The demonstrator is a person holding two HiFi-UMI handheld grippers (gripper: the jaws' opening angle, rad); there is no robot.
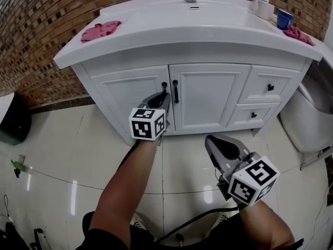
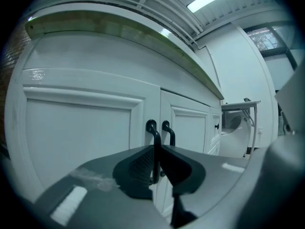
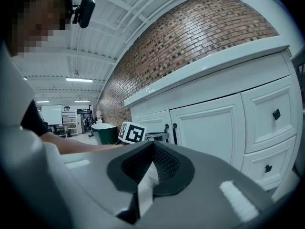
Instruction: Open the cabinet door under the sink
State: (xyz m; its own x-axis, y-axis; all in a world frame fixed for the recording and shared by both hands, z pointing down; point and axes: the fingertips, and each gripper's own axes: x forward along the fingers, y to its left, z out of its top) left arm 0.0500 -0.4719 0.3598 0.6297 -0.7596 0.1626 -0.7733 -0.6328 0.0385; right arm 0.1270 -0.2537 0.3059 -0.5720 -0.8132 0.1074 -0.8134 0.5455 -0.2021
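Note:
The white cabinet under the sink (image 1: 208,30) has two doors, the left door (image 1: 130,95) and the right door (image 1: 208,95), both closed, each with a black bar handle at the middle seam. My left gripper (image 1: 164,97) reaches level to the left door's handle (image 1: 164,87). In the left gripper view its pads (image 2: 143,163) press on that handle (image 2: 153,132) from both sides; the right door's handle (image 2: 167,131) stands just beside it. My right gripper (image 1: 213,142) hangs lower and back from the cabinet, shut with nothing in it (image 3: 152,144).
Two drawers (image 1: 269,86) sit right of the doors. On the counter lie a pink cloth (image 1: 100,30), a soap bottle (image 1: 261,4), a blue cup (image 1: 284,19) and another pink cloth (image 1: 297,34). A white fixture (image 1: 307,119) stands at right, a dark bin (image 1: 13,121) at left.

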